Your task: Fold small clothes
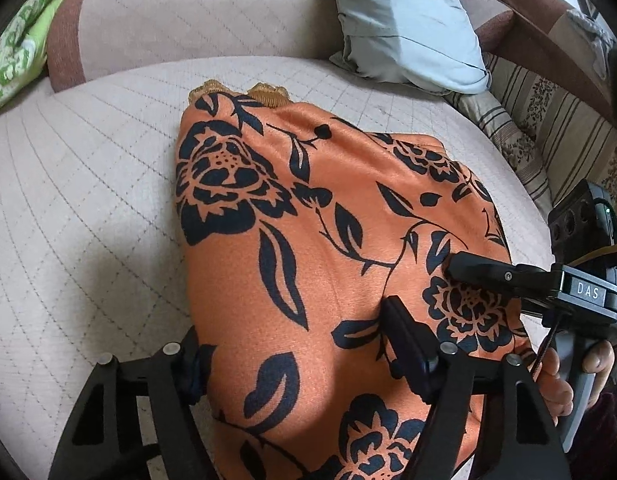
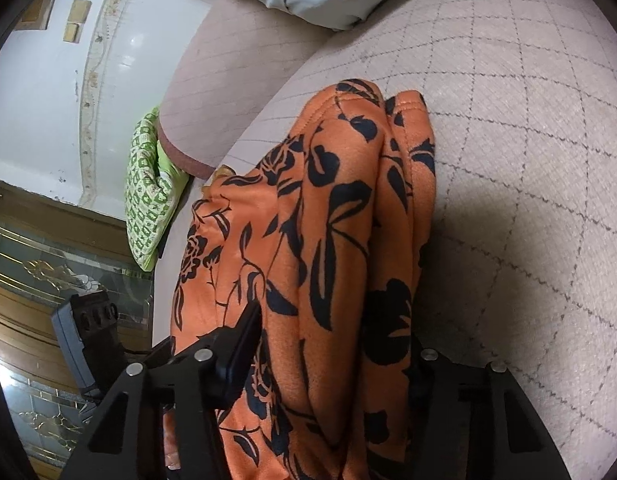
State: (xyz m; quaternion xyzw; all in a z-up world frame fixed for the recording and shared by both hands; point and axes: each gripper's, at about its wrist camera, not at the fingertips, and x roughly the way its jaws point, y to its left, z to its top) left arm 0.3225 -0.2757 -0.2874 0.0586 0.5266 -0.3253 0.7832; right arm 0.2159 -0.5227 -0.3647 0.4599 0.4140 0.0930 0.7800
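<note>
The orange knit garment with a black floral print (image 1: 308,240) lies on the beige quilted sofa seat (image 1: 88,200), already doubled lengthwise: in the right wrist view two rounded folded edges run side by side toward a hemmed end, while in the left wrist view a strip of gold lace trim (image 1: 244,90) shows at its far end. The near end of the garment runs up between the fingers of both tools, which suggests it is being taken at two points along one edge so that the end can be carried over in a single level fold. The left gripper (image 1: 292,340) straddles the cloth, one finger on each side of a raised bulge of fabric; its jaws stand fairly wide, and whether the pads actually press the cloth cannot be told. The right gripper (image 2: 332,344) is placed likewise over the thicker folded bundle; its left finger lies against the fabric, its right finger is largely hidden behind the cloth, so a firm clench cannot be confirmed there either. In the left wrist view the right tool enters from the side, a hand (image 1: 564,376) on its handle. A pale blue pillow (image 1: 408,28) and a green patterned cushion (image 2: 148,192) sit well apart from the garment and obstruct nothing.
</note>
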